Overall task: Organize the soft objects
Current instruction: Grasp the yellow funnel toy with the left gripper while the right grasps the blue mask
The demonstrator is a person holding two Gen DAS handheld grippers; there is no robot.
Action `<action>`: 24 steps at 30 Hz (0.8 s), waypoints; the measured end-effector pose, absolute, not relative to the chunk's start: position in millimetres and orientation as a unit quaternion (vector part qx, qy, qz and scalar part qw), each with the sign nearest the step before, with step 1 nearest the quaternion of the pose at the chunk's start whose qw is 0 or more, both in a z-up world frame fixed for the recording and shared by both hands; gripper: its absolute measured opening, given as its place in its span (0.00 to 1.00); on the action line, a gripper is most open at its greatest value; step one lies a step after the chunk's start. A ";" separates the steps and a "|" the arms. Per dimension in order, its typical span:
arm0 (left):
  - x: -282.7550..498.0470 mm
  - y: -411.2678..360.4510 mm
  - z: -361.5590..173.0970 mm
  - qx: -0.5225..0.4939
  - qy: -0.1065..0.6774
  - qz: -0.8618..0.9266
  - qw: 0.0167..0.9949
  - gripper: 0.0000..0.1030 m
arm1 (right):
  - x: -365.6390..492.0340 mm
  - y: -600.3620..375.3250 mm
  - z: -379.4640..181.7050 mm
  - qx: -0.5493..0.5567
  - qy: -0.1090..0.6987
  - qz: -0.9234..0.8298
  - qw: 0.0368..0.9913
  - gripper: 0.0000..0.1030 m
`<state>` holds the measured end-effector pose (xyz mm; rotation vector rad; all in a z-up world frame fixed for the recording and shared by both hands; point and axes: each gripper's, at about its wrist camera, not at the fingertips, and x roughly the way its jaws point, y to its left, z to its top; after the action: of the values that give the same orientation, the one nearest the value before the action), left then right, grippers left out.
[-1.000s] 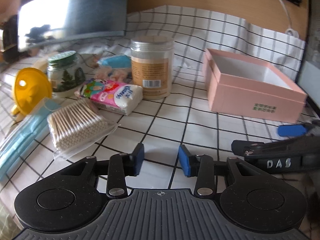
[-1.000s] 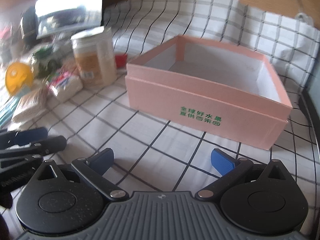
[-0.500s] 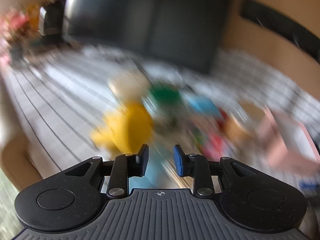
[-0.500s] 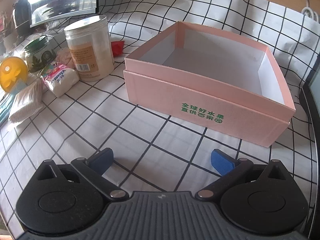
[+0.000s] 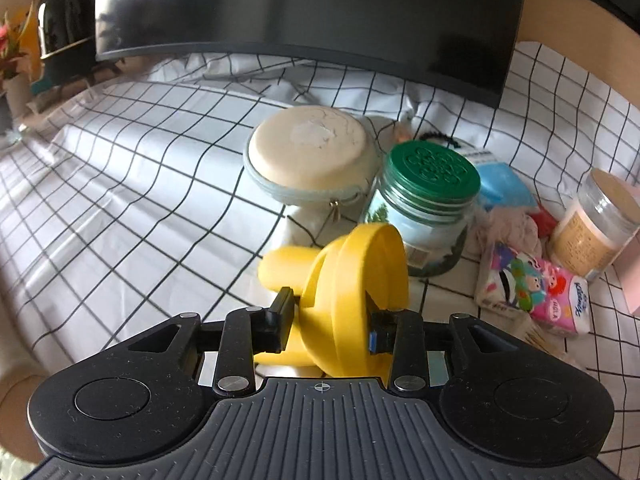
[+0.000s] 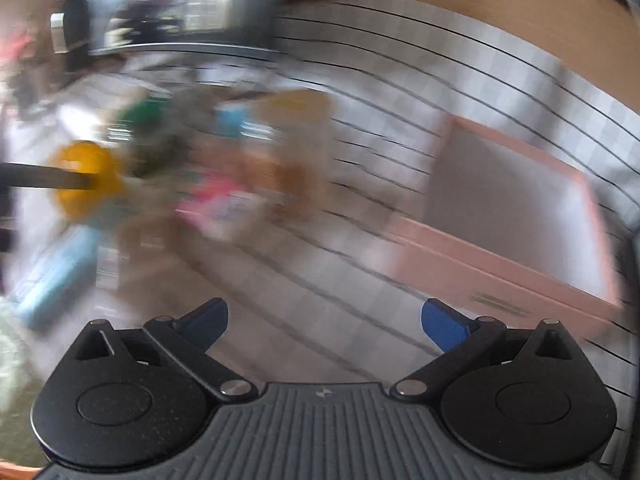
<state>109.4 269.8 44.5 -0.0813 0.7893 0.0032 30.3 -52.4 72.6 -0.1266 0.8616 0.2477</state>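
Since a second ago the left gripper has swung away from the pink cardboard box to the clutter, and its jaws, just opening wider, now straddle the yellow plastic disc-shaped toy; whether the pads actually press it I cannot tell. Over by the box, the right gripper hangs spread wide with nothing between its jaws. Sorting seems barely begun: the box looks empty, while the colourful tissue pack and the other soft items lie on the checked cloth.
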 end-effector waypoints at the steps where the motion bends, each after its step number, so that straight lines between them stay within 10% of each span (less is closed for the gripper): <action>1: 109.5 273.2 43.6 -0.043 0.381 -0.012 0.924 0.39 | 30.4 -36.7 75.0 -0.057 0.418 0.137 0.897 1.00; 15: 82.3 344.3 58.5 -0.121 0.339 -0.057 0.931 0.25 | 48.9 176.6 21.8 -0.083 0.461 0.223 0.855 0.83; 18: 77.8 360.5 60.6 -0.135 0.331 -0.056 0.932 0.25 | 36.6 186.7 21.9 -0.131 0.435 0.235 0.859 0.59; 20: 77.3 366.0 63.2 -0.137 0.326 -0.054 0.934 0.25 | 36.1 191.2 27.5 -0.142 0.441 0.249 0.850 0.16; 24: 77.1 365.7 72.6 -0.145 0.314 -0.059 0.937 0.25 | 43.4 178.3 41.6 -0.136 0.459 0.257 0.840 0.09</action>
<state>77.1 365.7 72.6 -0.2956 0.6412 -0.1202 43.4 178.3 41.6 -0.2885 0.9698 0.5427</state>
